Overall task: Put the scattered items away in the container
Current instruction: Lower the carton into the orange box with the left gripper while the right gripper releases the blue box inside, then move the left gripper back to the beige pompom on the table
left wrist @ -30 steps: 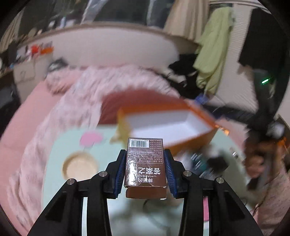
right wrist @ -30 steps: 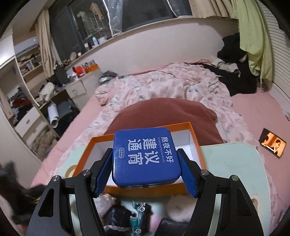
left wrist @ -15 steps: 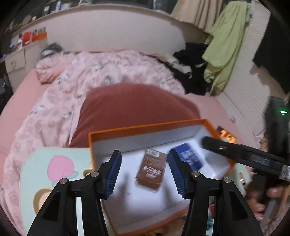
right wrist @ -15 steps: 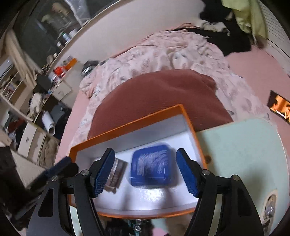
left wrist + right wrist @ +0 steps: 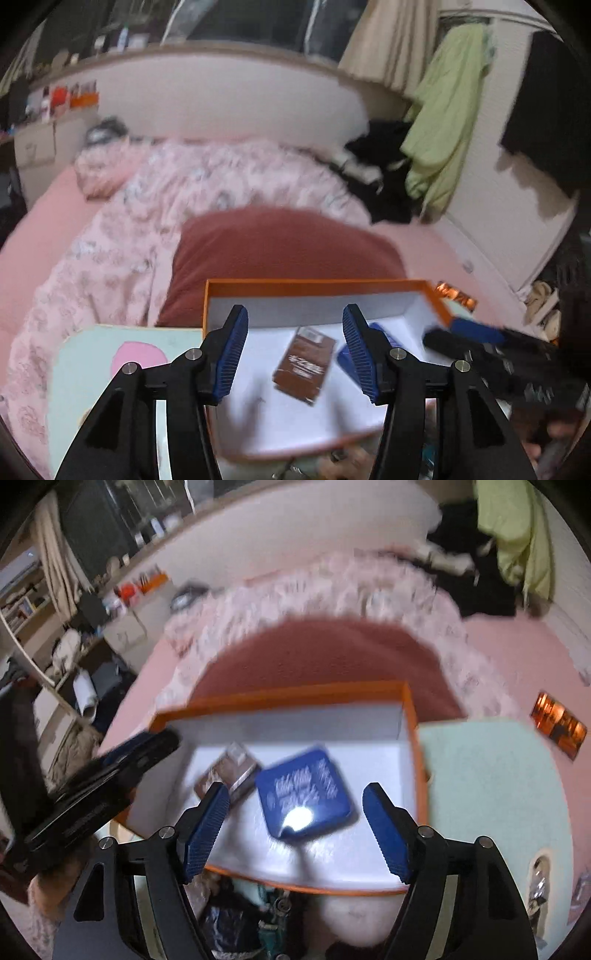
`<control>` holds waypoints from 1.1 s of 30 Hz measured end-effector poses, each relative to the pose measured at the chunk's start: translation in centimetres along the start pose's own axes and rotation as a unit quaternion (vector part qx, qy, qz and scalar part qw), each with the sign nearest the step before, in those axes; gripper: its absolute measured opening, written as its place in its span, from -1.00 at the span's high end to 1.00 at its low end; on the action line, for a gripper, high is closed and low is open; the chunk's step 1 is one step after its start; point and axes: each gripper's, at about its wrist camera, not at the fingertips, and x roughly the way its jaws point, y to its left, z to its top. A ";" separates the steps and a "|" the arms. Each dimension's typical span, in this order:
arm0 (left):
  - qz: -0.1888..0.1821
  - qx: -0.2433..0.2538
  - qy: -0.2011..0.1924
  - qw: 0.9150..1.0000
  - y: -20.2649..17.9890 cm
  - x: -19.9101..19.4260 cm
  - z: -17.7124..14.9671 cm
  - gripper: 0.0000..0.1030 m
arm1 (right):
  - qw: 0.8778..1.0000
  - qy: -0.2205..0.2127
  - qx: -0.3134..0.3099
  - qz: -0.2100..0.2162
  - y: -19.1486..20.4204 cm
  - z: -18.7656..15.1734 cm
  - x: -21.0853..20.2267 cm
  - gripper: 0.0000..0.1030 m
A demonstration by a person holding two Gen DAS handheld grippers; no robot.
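Note:
An orange box with a white inside (image 5: 314, 286) (image 5: 280, 696) stands on a pale green table. A brown packet (image 5: 304, 363) (image 5: 227, 771) and a blue tin (image 5: 304, 794) (image 5: 382, 330) lie inside it. My left gripper (image 5: 295, 350) is open and empty above the box's near left part; it shows in the right wrist view as a black arm (image 5: 96, 790). My right gripper (image 5: 293, 827) is open and empty above the box's near edge; it shows in the left wrist view (image 5: 476, 338).
The green table (image 5: 491, 775) (image 5: 92, 373) sits on a pink bed with a dark red cushion (image 5: 280, 243) behind the box. A white fluffy item (image 5: 354, 915), a dark pouch (image 5: 229, 923) and a small teal toy (image 5: 273, 908) lie in front of the box. A phone (image 5: 557, 723) lies on the bed.
Both grippers opened over the box: the left let go of the brown packet, the right let go of the blue tin. Both items now lie in the box and the grippers have drawn back.

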 end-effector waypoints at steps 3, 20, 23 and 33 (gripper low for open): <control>0.023 0.025 -0.024 0.999 -1.3 -3.3 -0.9 -0.48 | 0.997 -0.073 -0.010 0.008 0.4 -0.7 -3.3 -0.46; 0.063 0.055 0.097 0.992 -3.8 -6.9 -15.5 -0.64 | 0.990 0.031 -0.087 -0.108 0.9 -14.4 -5.4 -0.58; 0.084 0.076 0.103 0.988 -4.5 -6.5 -16.0 -0.87 | 0.989 0.036 -0.091 -0.112 0.4 -14.8 -5.3 -0.70; 0.071 0.073 0.115 0.988 -4.2 -6.4 -16.4 -0.98 | 0.989 0.038 -0.097 -0.107 0.1 -15.5 -4.7 -0.99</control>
